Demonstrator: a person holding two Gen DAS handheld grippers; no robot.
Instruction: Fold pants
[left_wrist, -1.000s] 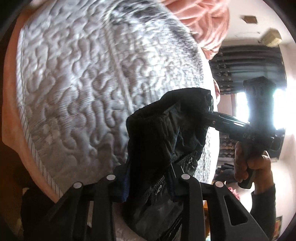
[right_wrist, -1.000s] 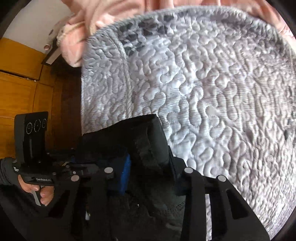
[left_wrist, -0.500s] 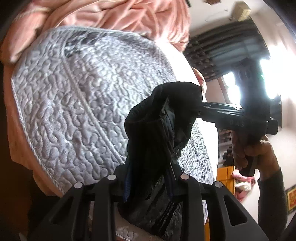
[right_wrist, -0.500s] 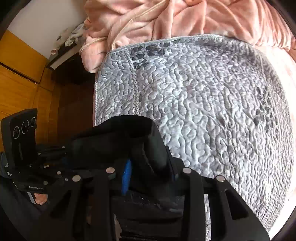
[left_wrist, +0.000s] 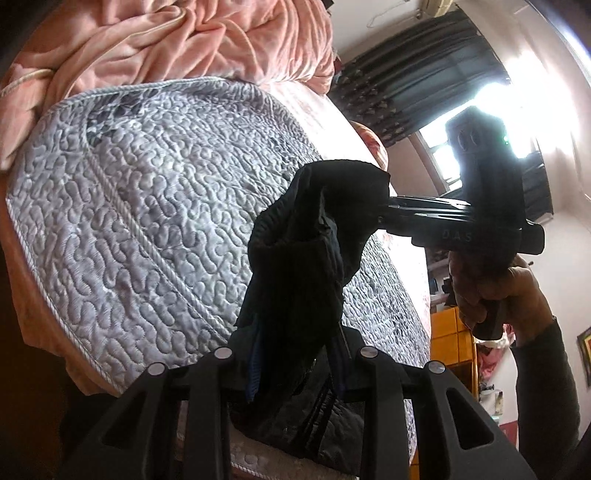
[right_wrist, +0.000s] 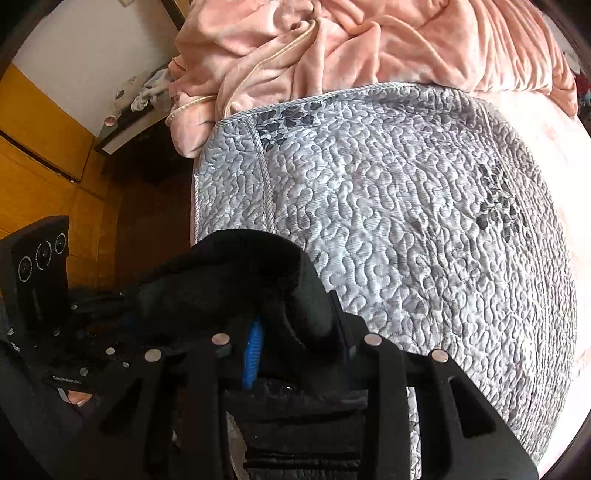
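Dark pants (left_wrist: 299, 266) hang bunched in the air above a grey quilted mattress (left_wrist: 147, 206). My left gripper (left_wrist: 295, 354) is shut on one part of their waistband, the cloth filling the gap between its fingers. In the same view my right gripper (left_wrist: 384, 210) reaches in from the right and pinches the far end of the band. In the right wrist view the pants (right_wrist: 240, 280) bulge between the fingers of my right gripper (right_wrist: 295, 339), which is shut on them. The left gripper (right_wrist: 110, 314) holds the cloth at the left. The legs below are hidden.
A crumpled pink blanket (left_wrist: 184, 40) lies at the head of the mattress (right_wrist: 406, 221). Dark curtains and a bright window (left_wrist: 498, 110) are at the right. Wooden panelling (right_wrist: 40, 177) and dark floor lie left of the bed. A hand (left_wrist: 509, 288) holds the right gripper's handle.
Both grippers have risen with the pants, so more of the mattress and the pink blanket shows. The left view has rolled. Both grips are unchanged.
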